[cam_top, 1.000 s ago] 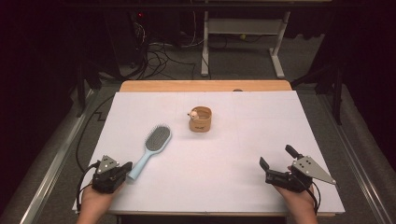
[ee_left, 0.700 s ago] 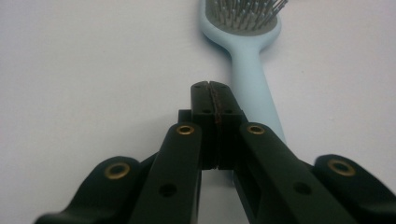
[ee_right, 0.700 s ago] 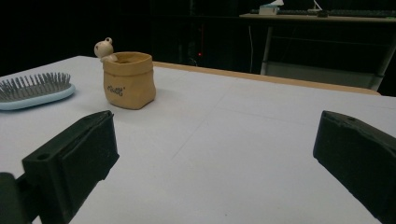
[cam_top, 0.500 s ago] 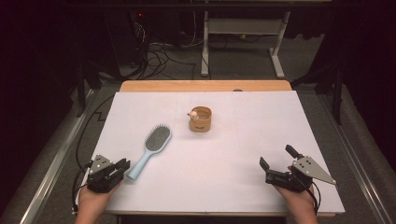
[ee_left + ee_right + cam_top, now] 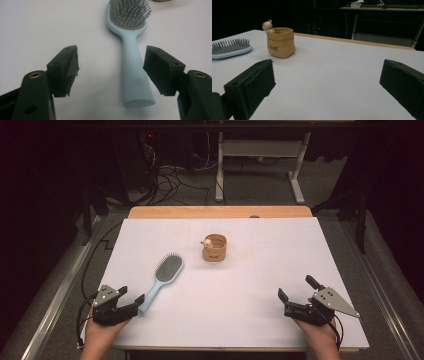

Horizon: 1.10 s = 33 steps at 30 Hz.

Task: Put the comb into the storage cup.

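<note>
A light blue hairbrush (image 5: 167,270) lies bristles up on the white table (image 5: 240,320), its handle pointing toward the near left corner. My left gripper (image 5: 131,295) rests at the handle's end. Its jaws have just been opening and now stand open. In the left gripper view the brush handle (image 5: 132,70) lies between the jaws of my left gripper (image 5: 111,56), close to the right one, with neither pad pressing on it. My right gripper (image 5: 296,287) sits open at the near right with nothing between its jaws, as the right gripper view confirms (image 5: 328,67).
A small tan sack-shaped pot (image 5: 215,247) with a little white figure on its rim stands upright at the table's middle, toward the back. It appears beside the brush head (image 5: 229,47) as the tan pot (image 5: 280,42) in the right gripper view. Cables and desk legs lie beyond the far edge.
The left gripper's jaws have spread apart at the end of the brush handle. Both hands and the brush have stayed in place.
</note>
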{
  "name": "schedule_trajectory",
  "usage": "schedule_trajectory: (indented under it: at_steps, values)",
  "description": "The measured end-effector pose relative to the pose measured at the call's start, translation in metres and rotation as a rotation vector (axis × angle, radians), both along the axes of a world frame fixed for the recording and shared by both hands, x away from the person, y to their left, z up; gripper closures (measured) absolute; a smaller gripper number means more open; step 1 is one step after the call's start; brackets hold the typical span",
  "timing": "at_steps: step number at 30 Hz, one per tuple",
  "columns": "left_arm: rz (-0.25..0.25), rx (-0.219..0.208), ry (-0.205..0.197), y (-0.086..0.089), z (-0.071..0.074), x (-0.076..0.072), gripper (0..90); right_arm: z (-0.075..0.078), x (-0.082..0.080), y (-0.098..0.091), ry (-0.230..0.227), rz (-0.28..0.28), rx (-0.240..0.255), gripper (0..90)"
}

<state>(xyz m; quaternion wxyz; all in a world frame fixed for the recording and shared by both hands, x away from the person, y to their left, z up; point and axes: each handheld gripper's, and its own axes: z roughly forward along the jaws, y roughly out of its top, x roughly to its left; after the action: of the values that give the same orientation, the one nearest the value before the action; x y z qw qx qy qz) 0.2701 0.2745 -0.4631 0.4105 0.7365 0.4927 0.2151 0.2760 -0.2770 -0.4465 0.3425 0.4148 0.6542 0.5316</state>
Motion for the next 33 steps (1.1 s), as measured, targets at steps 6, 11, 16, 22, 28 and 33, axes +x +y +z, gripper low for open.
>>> schedule_trajectory:
  at_steps: [6,11,16,22,28,33]
  values:
    - [-0.031,-0.022,-0.021,-0.002,0.0022,-0.0007,16.0,0.0,0.0001,0.0,0.0,-0.002,0.001,0.5]
    - [-0.056,-0.027,-0.04,-0.003,0.0035,-0.0009,11.0,0.0,0.0001,-0.0003,0.001,-0.003,0.002,0.5]
    - [-0.102,-0.017,-0.04,-0.0051,0.0005,0.0013,0.9,0.0001,0.0001,-0.0004,0.0,-0.004,0.002,0.5]
    - [-0.125,-0.018,-0.033,-0.0054,-0.0013,0.0039,0.6,0.0002,0.0002,-0.0007,-0.002,-0.004,0.001,0.5]
    - [-0.102,-0.021,-0.044,-0.0047,0.0017,0.004,0.7,0.0003,0.0001,-0.0006,-0.003,-0.005,0.0,0.5]
    - [-0.105,-0.023,-0.042,-0.0074,0.0036,0.0055,1.8,0.0007,-0.0001,-0.0007,-0.003,-0.006,0.001,0.5]
